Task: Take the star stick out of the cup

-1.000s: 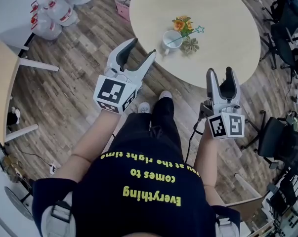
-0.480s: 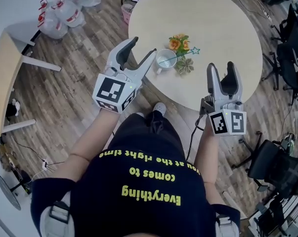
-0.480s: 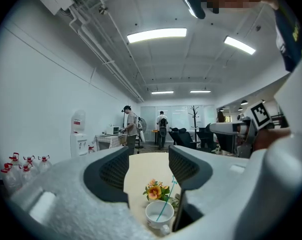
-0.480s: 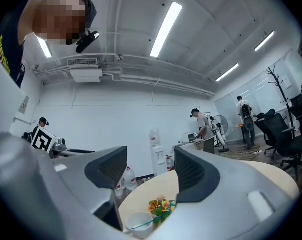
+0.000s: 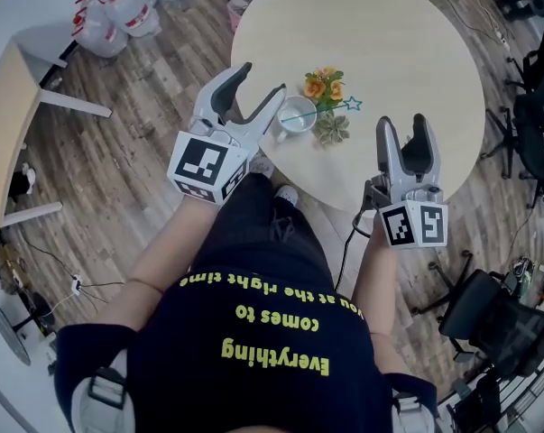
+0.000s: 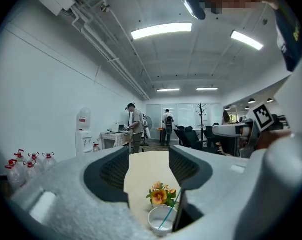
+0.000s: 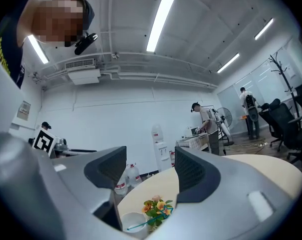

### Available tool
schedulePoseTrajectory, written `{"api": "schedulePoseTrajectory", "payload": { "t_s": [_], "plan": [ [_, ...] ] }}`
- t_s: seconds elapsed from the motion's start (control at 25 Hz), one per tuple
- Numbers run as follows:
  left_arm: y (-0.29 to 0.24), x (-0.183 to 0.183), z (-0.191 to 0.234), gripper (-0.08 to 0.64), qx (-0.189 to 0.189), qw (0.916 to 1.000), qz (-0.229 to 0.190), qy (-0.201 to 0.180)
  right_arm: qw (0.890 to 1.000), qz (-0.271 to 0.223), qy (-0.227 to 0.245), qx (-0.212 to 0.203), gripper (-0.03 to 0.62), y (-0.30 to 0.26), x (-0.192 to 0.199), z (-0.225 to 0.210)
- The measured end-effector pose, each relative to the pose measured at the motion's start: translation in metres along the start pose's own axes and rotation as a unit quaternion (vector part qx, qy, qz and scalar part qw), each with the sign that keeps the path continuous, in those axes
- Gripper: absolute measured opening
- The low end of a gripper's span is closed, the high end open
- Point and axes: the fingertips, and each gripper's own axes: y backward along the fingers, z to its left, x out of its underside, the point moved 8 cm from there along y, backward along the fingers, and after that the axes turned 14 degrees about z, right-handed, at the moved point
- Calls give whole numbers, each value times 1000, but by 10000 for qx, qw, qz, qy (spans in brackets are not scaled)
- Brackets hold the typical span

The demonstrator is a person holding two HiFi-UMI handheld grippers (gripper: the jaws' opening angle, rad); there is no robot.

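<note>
- Head view: the round worktop (image 5: 407, 34) carries a white cup (image 5: 298, 115) near its closer edge. The star stick (image 5: 351, 104) lies slanted in the cup, foot inside, teal star out past the rim to the right. A small bunch of orange flowers (image 5: 324, 86) stands just beside it.
- Head view: the left hand-held gripper (image 5: 262, 79) hovers just left of the cup, jaws spread wide, holding nothing. The right hand-held gripper (image 5: 401, 124) hangs near the worktop edge, well apart from the cup, also spread and empty.
- Left gripper view: the jaws stand apart with only bare worktop between them. The cup (image 6: 161, 219) sits low in frame by the right jaw, and the thin teal stem (image 6: 169, 210) rises from it at a lean.
- Right gripper view: jaws apart, nothing gripped. The cup (image 7: 134, 225), stick (image 7: 149, 219) and flowers (image 7: 156, 205) show low between them, some way ahead.
- Assessment: the stick appears very light, thin and probably somewhat flexible. The light cup could tip if the stick drags on it.
- Recommended hold: on the bare stem just above the rim, with a modest squeeze. The free gripper may need to steady the cup.
</note>
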Motion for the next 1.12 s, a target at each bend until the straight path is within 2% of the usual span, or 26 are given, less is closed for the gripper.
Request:
{"api": "schedulePoseTrajectory", "payload": {
  "t_s": [0.16, 0.36, 0.6, 0.76, 0.96, 1.12],
  "plan": [
    [-19, -4, 10, 245, 158, 9999, 9, 22, 9999, 11, -33, 115, 299, -12, -2, -5],
    [-52, -17, 28, 245, 550, 9984, -67, -90, 9991, -82, -10, 426, 305, -31, -12, -7],
    [-94, -38, 60, 245, 1035, 9941, -161, -297, 9962, -247, 13, 838, 307, -61, -28, -10],
    [-118, -47, 74, 245, 1294, 9906, -142, -416, 9939, -251, -86, 1071, 308, -75, -26, -14],
    [-139, -46, 80, 245, 1443, 9888, -15, -380, 9927, -56, -278, 1171, 308, -82, -16, -22],
    [-151, -42, 76, 246, 1433, 9892, 63, -313, 9938, 57, -290, 1073, 310, -89, -14, -33]
  ]
}}
